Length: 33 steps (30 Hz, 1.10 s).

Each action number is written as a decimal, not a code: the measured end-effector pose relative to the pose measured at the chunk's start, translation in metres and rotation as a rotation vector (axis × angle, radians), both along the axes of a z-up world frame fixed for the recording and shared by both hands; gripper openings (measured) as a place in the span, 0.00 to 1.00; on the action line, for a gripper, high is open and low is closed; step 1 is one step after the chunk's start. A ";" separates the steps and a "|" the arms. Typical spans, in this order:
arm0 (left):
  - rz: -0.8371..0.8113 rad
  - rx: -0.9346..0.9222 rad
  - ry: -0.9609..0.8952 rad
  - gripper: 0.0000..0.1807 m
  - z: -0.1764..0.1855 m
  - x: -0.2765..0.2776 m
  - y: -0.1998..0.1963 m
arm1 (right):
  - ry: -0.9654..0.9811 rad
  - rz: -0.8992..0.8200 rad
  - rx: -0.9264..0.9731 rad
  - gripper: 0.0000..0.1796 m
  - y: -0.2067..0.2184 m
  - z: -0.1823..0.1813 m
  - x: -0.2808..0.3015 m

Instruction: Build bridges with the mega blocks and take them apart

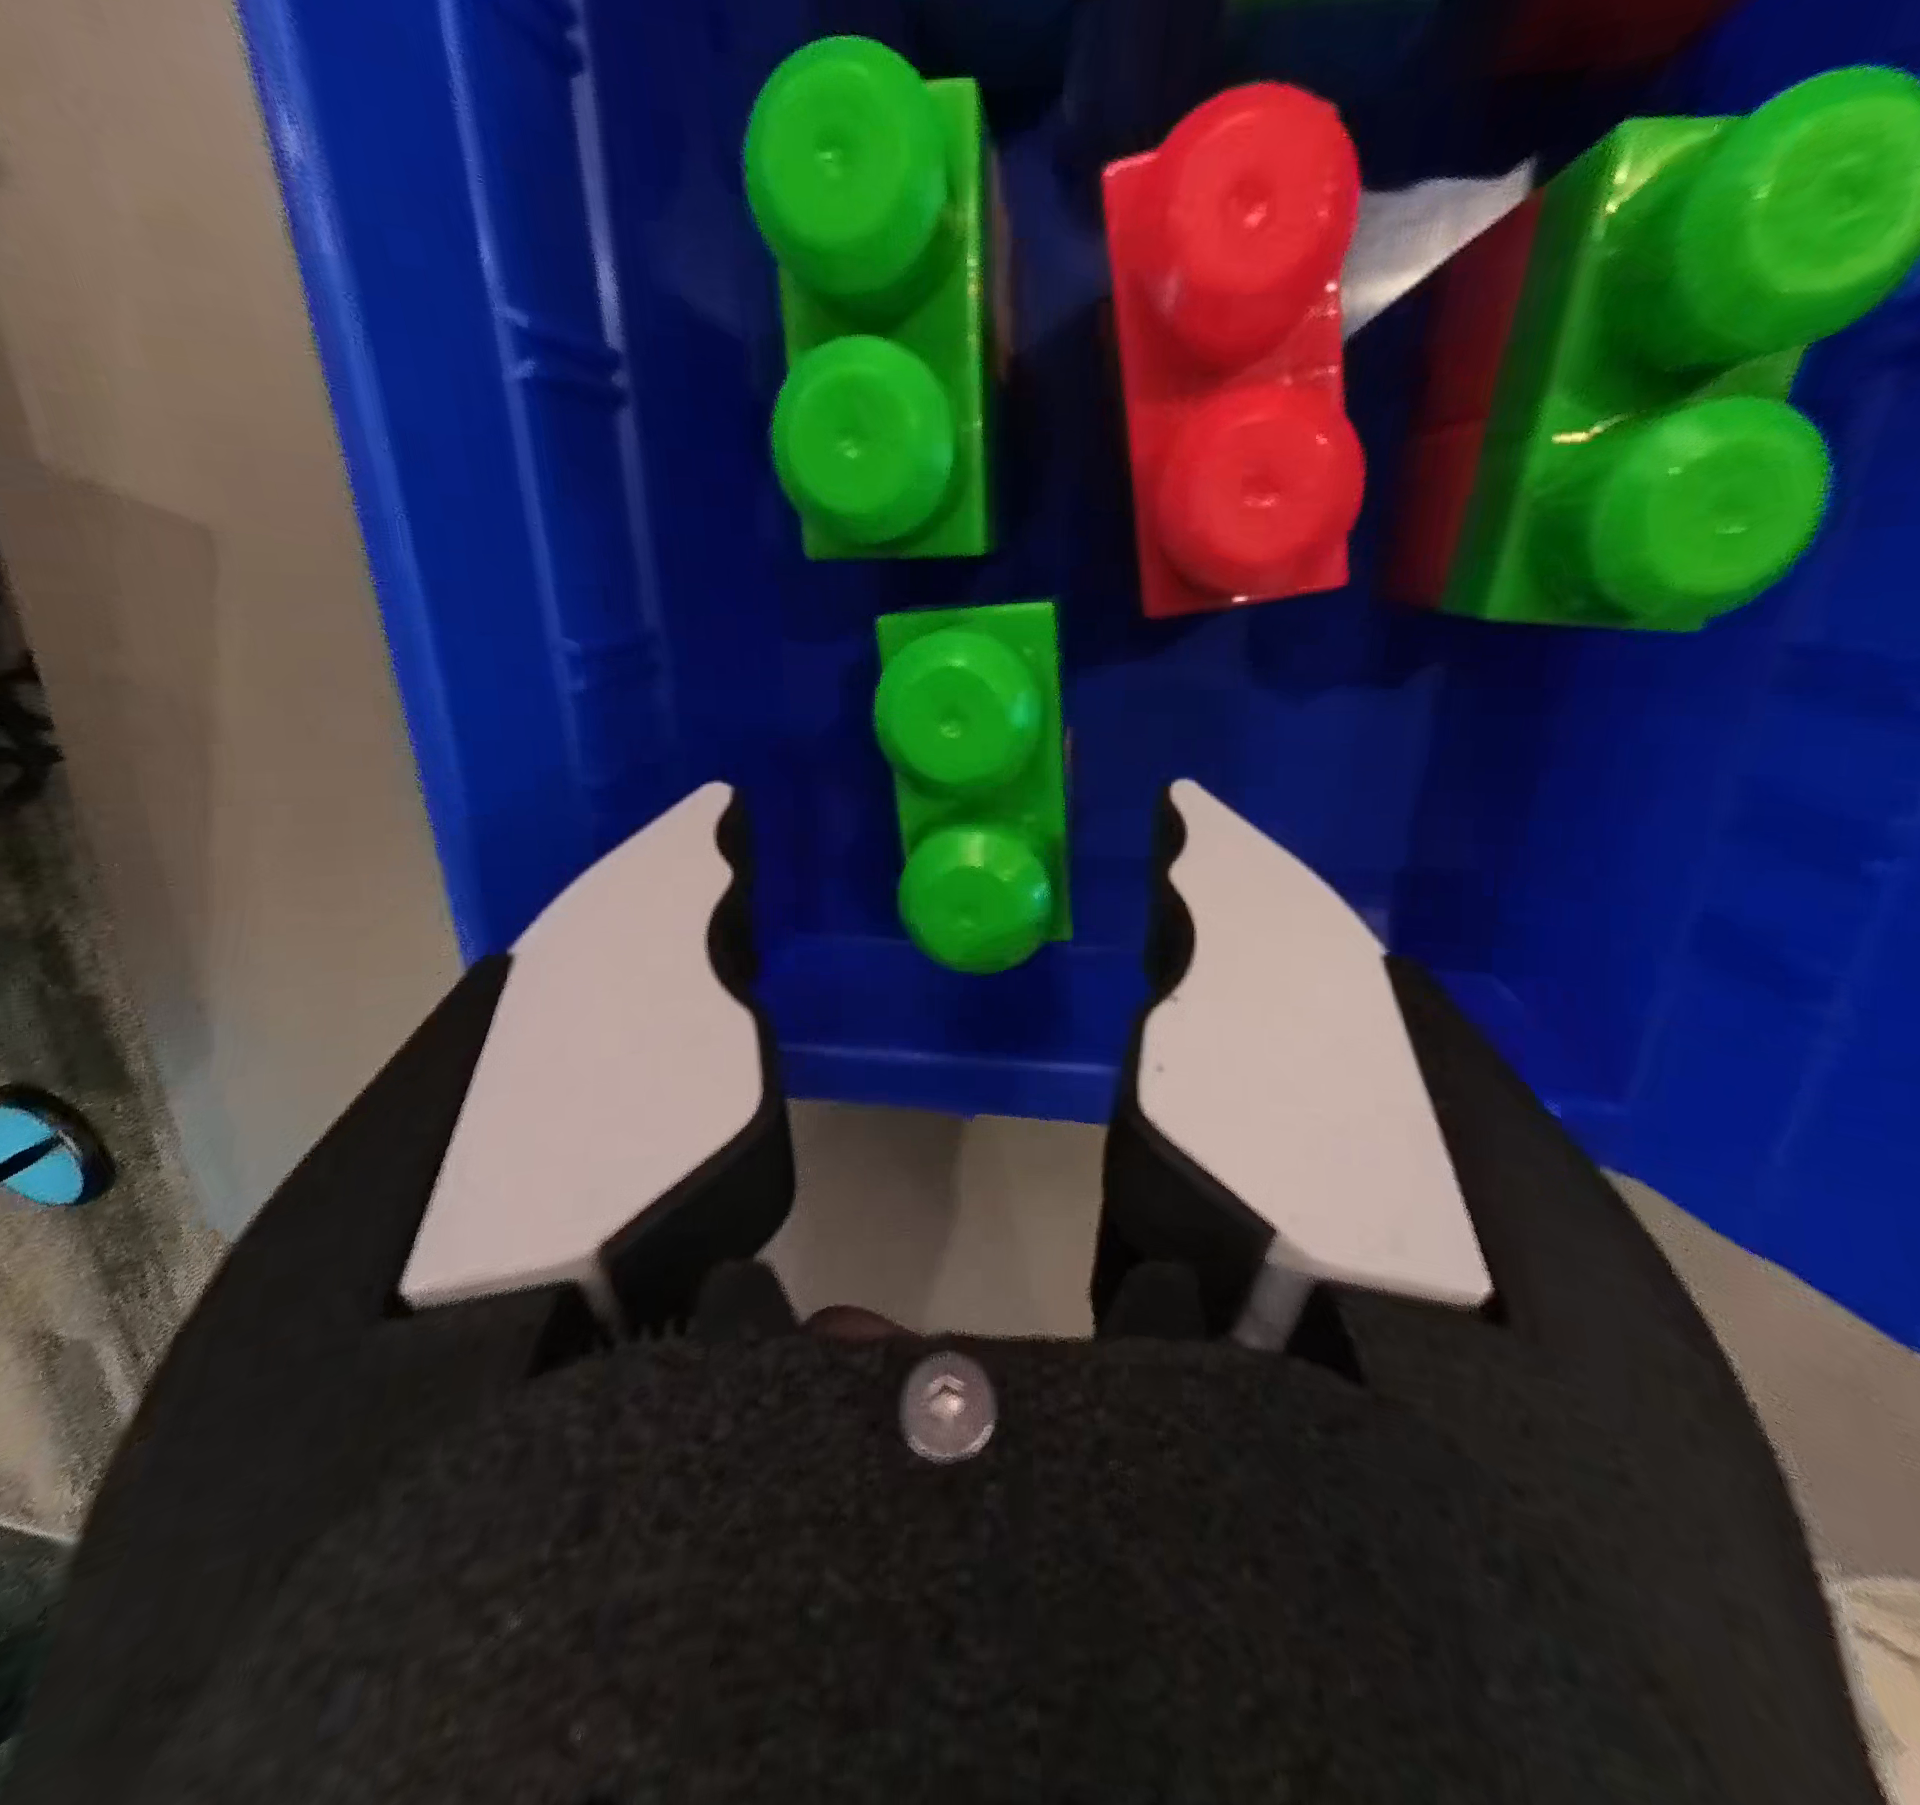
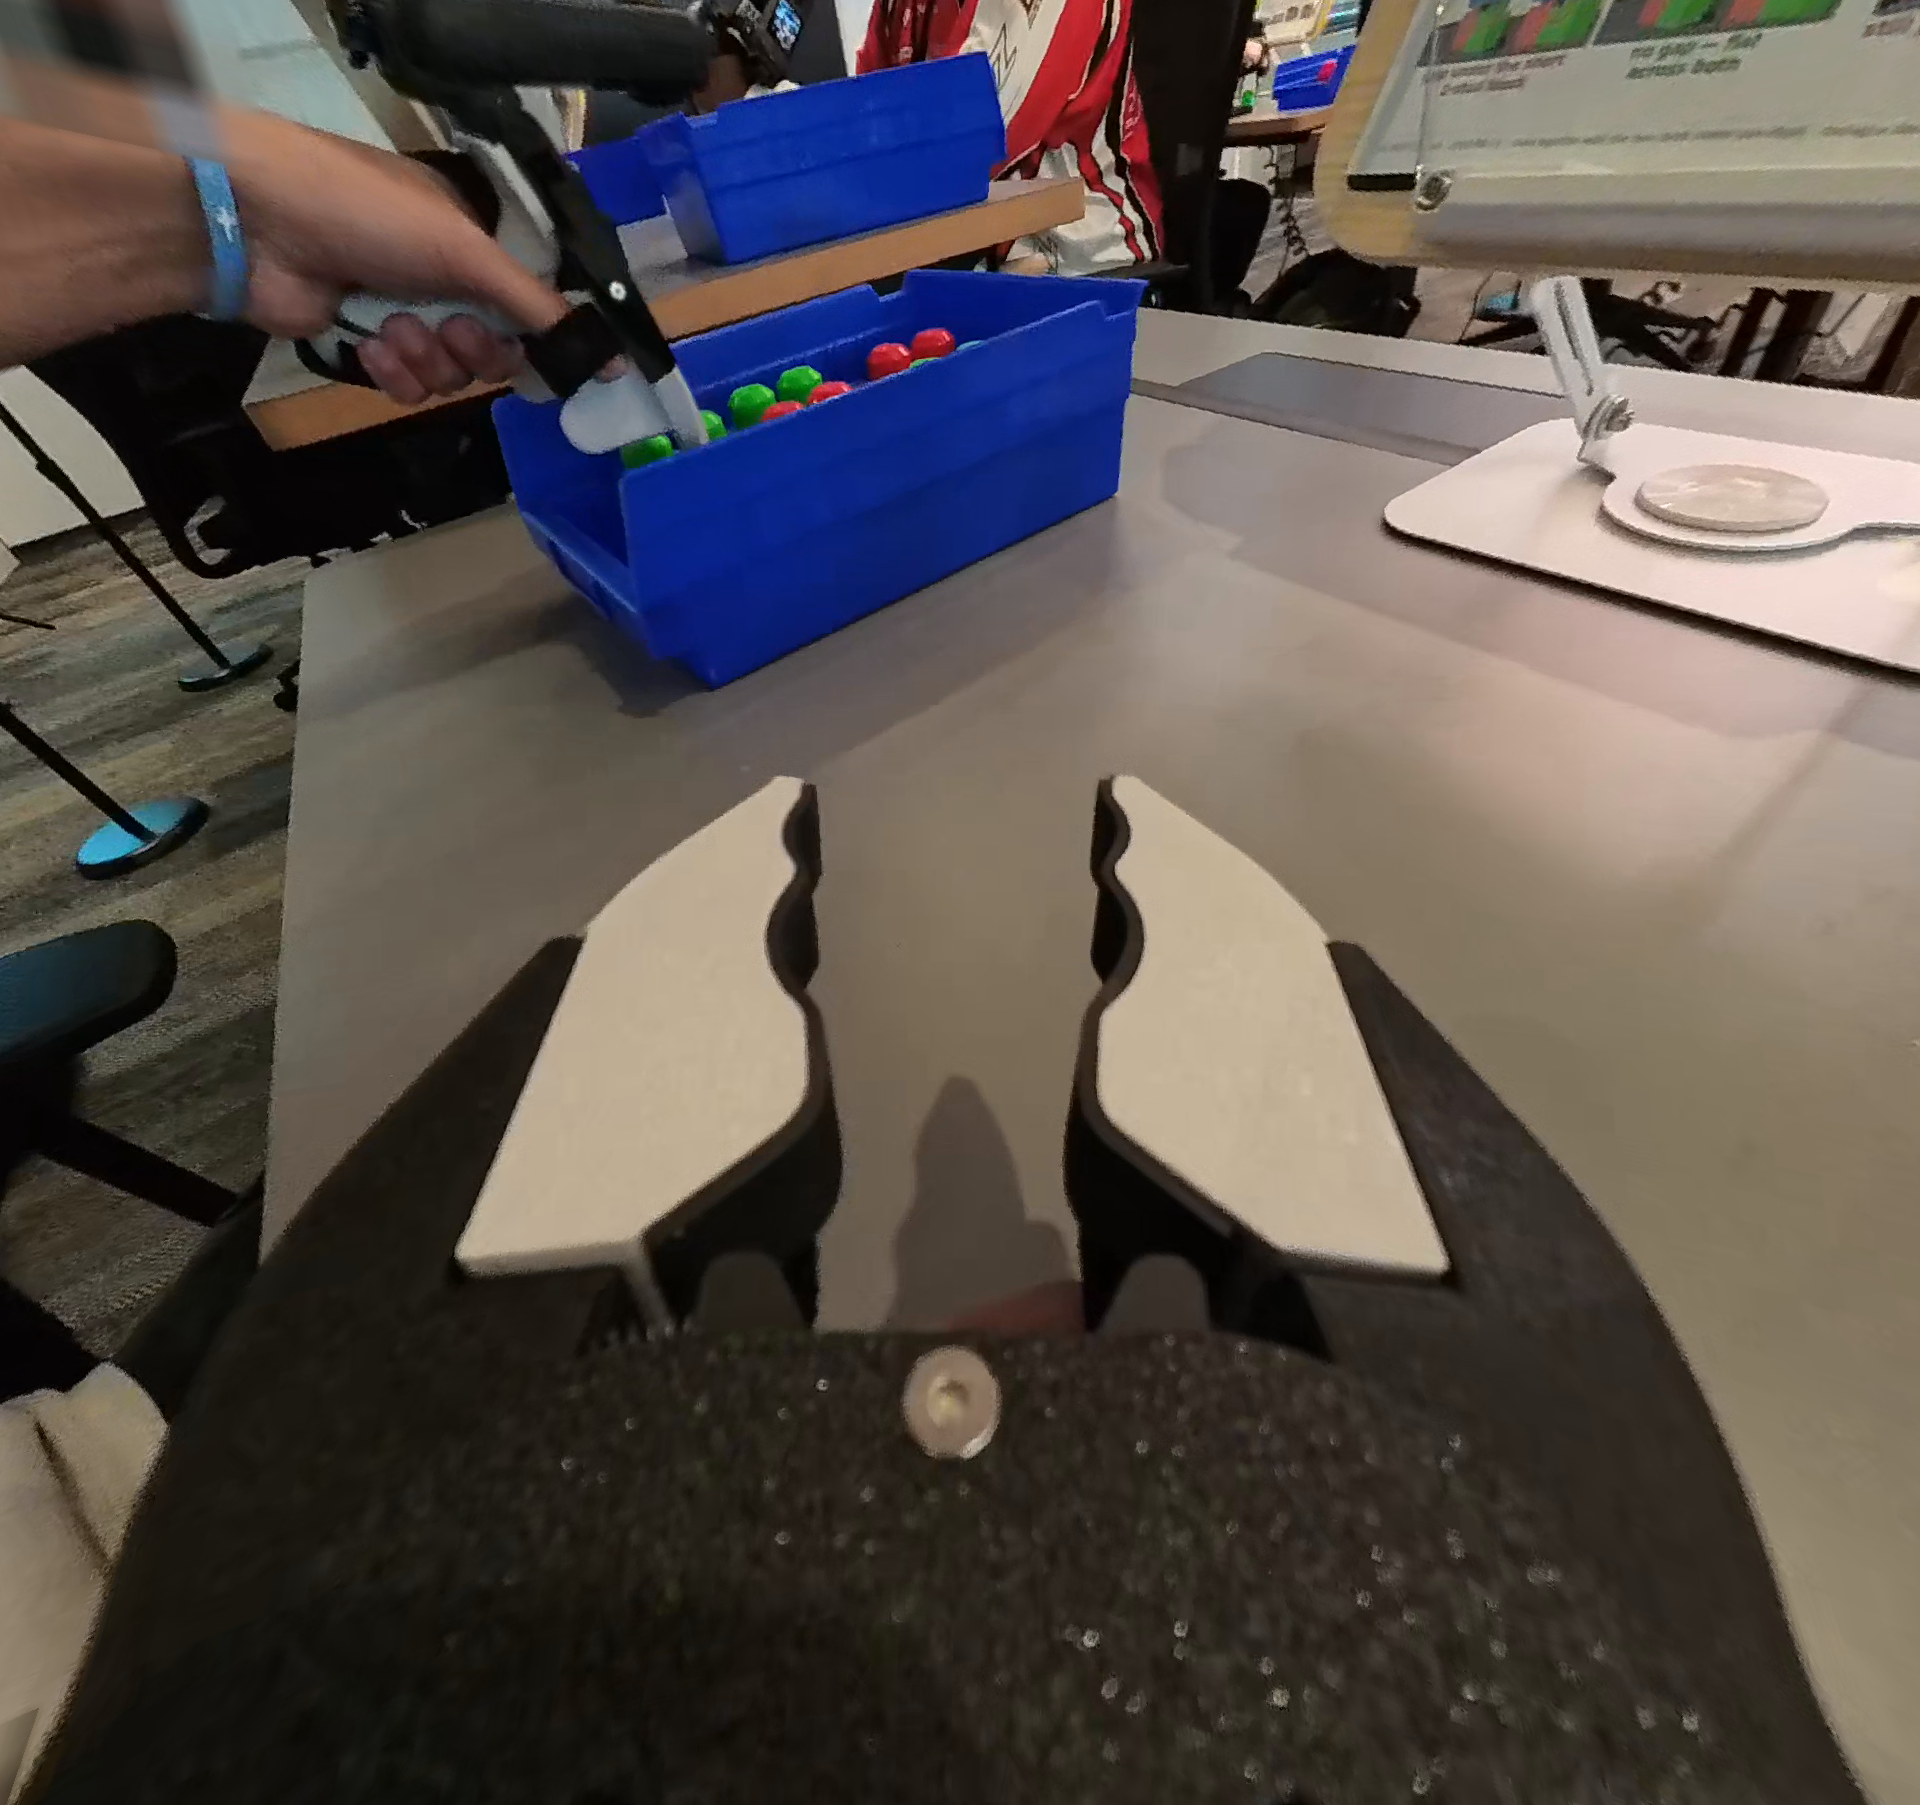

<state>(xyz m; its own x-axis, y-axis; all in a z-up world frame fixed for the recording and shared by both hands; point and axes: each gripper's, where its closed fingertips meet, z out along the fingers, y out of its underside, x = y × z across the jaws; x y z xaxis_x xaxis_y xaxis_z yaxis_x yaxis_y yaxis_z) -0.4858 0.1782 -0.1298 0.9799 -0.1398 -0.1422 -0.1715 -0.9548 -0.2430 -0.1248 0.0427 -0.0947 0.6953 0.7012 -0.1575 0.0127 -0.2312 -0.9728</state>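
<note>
Left wrist view looks steeply down into the blue bin point(image 1: 499, 508), close above the blocks point(image 1: 971, 789). Right wrist view faces level across the worktop point(image 2: 1247, 716) — farther back — sharing that bin point(image 2: 862, 519).

An office-like work room, set up as a data-collection station. A grey matte table point(image 2: 1351, 768) carries a blue plastic parts bin point(image 2: 862, 508) of toy blocks, and a white metal stand point(image 2: 1662, 508) props up an instruction board with block diagrams point(image 2: 1662, 41). Behind, a wood-edged second desk point(image 2: 852, 269) holds another blue plastic bin point(image 2: 831, 155), with a person in a red, white and black jersey point(image 2: 1039, 72) seated there. Striped grey carpet point(image 2: 135, 633) and black swivel chairs point(image 2: 73, 1028) round it off.
</note>
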 end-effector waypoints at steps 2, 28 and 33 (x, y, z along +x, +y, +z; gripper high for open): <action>0.012 -0.014 -0.016 0.39 -0.006 -0.004 -0.001 | 0.009 -0.002 -0.010 0.28 0.000 -0.001 0.002; -0.842 0.622 -1.217 0.18 0.165 0.198 -0.090 | 0.222 0.113 -0.064 0.26 -0.005 0.016 0.005; -1.001 0.528 -1.419 0.18 0.137 0.261 -0.111 | 0.332 0.200 -0.047 0.26 -0.015 0.030 0.005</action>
